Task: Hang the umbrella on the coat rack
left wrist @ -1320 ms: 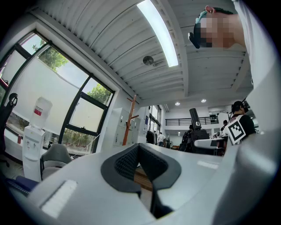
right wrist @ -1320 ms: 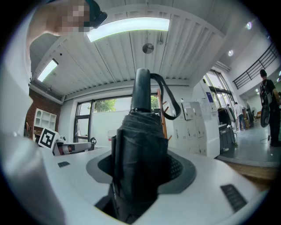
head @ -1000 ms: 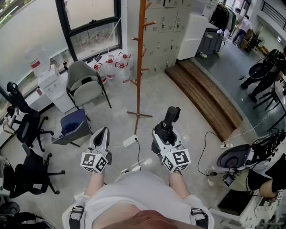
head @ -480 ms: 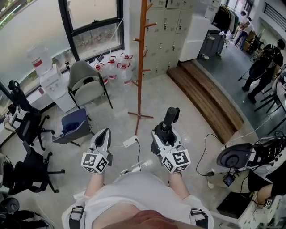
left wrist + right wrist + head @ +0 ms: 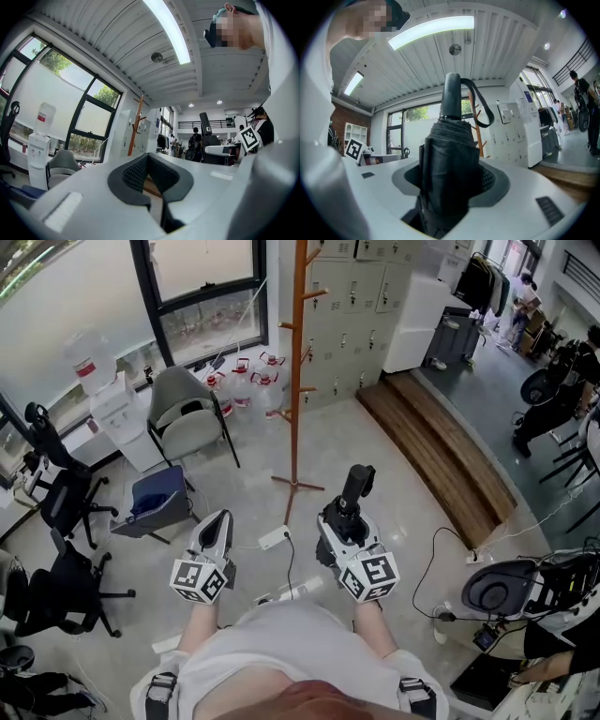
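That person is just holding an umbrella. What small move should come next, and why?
Probably carry the umbrella forward toward the coat rack. The right gripper is clamped on the folded umbrella, with its strap hanging free at the top. The rack stands well ahead, though, and its pegs seem out of reach from here.

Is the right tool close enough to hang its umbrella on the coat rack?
Probably not yet: bare floor separates the right tool and umbrella from the coat rack, with nothing blocking.
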The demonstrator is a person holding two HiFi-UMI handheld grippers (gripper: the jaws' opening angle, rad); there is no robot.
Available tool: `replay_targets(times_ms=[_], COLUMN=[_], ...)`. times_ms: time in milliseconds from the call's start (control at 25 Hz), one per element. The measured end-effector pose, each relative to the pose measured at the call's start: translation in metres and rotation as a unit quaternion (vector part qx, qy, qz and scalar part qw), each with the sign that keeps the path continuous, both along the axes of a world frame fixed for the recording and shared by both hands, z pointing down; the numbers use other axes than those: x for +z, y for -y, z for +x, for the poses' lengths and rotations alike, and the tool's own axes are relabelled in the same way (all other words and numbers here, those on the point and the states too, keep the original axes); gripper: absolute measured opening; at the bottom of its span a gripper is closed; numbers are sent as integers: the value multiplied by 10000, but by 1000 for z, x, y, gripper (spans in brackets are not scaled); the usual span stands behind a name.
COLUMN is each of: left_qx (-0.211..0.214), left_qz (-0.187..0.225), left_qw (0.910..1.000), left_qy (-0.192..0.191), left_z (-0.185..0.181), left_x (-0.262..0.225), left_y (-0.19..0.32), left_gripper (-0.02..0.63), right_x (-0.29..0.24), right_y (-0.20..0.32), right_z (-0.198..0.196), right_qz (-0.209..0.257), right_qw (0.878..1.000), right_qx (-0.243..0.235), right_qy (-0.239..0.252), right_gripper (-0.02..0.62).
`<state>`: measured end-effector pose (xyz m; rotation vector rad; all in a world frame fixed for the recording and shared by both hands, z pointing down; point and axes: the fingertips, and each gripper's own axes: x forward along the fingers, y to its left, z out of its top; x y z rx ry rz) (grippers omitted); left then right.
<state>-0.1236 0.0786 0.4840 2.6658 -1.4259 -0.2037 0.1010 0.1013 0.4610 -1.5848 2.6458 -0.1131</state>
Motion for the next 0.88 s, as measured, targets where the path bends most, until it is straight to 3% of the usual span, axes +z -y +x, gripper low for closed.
replay_targets(times_ms=[400,880], left_qx=[-165,-109], left_qz=[126,177], left_qw=[9998,9998], left_qy=[59,50], left_z=[32,41], left_x=[-5,-7], left_y=[2,40], left_gripper=[9,11], right_x=[7,11], right_y=[10,45], right_z=[29,42], right_qz=[14,-46], right_qw=[9996,9998], right_qx=[-281,-163], right_qy=[2,69], right_gripper=[251,250])
